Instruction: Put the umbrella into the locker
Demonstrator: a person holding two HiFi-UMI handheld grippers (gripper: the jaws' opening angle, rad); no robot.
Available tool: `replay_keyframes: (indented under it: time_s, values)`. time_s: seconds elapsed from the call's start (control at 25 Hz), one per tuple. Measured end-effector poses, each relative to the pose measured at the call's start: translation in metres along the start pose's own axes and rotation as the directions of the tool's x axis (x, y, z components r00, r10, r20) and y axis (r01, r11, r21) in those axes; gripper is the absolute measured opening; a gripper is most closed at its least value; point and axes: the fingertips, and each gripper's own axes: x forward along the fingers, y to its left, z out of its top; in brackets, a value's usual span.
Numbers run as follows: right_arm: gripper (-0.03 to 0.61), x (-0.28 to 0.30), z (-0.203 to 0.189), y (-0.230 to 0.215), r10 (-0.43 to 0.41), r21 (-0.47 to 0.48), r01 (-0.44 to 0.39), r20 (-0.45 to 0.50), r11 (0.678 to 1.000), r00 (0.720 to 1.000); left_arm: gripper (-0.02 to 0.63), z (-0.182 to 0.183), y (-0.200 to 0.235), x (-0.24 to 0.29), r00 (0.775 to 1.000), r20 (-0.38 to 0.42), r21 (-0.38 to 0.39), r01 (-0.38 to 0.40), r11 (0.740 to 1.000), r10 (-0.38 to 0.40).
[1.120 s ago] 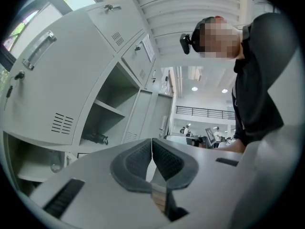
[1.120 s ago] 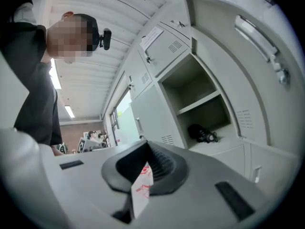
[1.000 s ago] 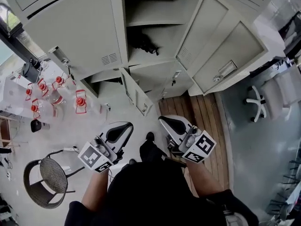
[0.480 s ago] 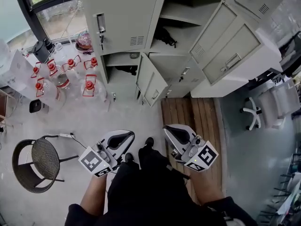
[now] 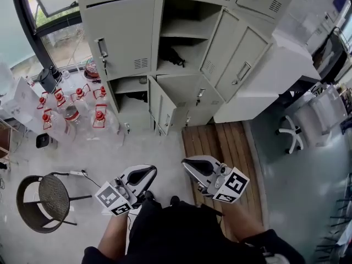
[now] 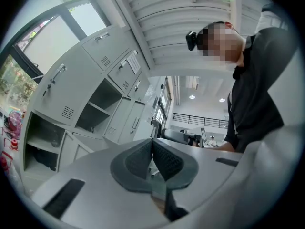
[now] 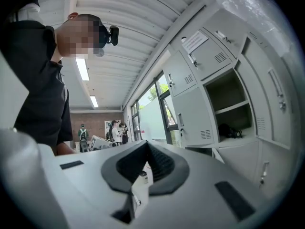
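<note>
A black folded umbrella (image 5: 171, 55) lies on the lower shelf of the open middle locker (image 5: 184, 15); the right gripper view also shows the umbrella (image 7: 229, 130) there. Both grippers are held low in front of the person's body, well back from the lockers. My left gripper (image 5: 149, 170) is shut with nothing between its pads, and the left gripper (image 6: 152, 146) points toward the lockers. My right gripper (image 5: 187, 163) is likewise shut and empty; in its own view the right gripper (image 7: 147, 150) shows its pads meeting.
The tall locker door (image 5: 234, 54) swings out to the right, and a small lower door (image 5: 162, 106) stands open. Several red-capped water jugs (image 5: 71, 111) stand on the floor at left. A wicker chair (image 5: 47, 199) is near left, wooden planks (image 5: 220, 142) and a white swivel chair (image 5: 289, 133) at right.
The lockers have drawn farther away in the head view as the person stepped back. Both grippers came back with the body and stayed shut and empty.
</note>
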Motion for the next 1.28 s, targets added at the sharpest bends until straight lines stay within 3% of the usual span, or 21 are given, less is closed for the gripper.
replay_keyframes:
  time_s: [0.08, 0.16, 0.36, 0.6, 0.76, 1.0, 1.16, 1.28]
  values:
    - [0.011, -0.023, 0.004, -0.006, -0.006, 0.096, 0.001, 0.051, 0.995, 0.999, 0.017, -0.003, -0.011, 0.015, 1.0, 0.016, -0.048, 0.015, 0.999, -0.014]
    - [0.011, -0.042, 0.006, -0.009, -0.02, 0.139, 0.009, 0.079, 0.99, 0.997, 0.017, -0.007, -0.026, 0.028, 1.0, 0.009, -0.048, 0.027, 0.999, -0.026]
    - [0.011, -0.06, -0.006, -0.007, 0.005, 0.075, -0.008, 0.04, 0.997, 0.999, 0.017, -0.026, -0.047, 0.048, 0.999, -0.047, -0.035, 0.014, 0.999, -0.016]
    - [0.011, -0.086, -0.016, -0.012, 0.016, 0.064, -0.019, 0.052, 0.998, 0.998, 0.017, -0.042, -0.062, 0.066, 0.998, -0.063, -0.031, -0.011, 0.999, 0.009]
    - [0.009, -0.097, -0.012, -0.021, -0.052, 0.037, 0.05, 0.068, 0.998, 0.996, 0.017, -0.033, -0.076, 0.07, 0.999, -0.038, -0.043, 0.014, 0.999, -0.015]
    - [0.009, -0.099, 0.016, -0.023, -0.081, -0.013, 0.082, 0.102, 0.997, 0.992, 0.018, -0.011, -0.082, 0.077, 0.998, -0.026, 0.023, 0.053, 0.998, -0.052]
    - [0.01, -0.113, 0.012, -0.031, -0.149, 0.02, 0.148, 0.104, 0.989, 0.983, 0.017, -0.015, -0.085, 0.075, 0.999, -0.027, 0.019, 0.046, 0.999, -0.045]
    - [0.009, -0.12, 0.006, -0.03, -0.153, 0.021, 0.152, 0.095, 0.988, 0.984, 0.017, -0.018, -0.085, 0.076, 0.999, -0.032, 0.018, 0.045, 0.999, -0.044]
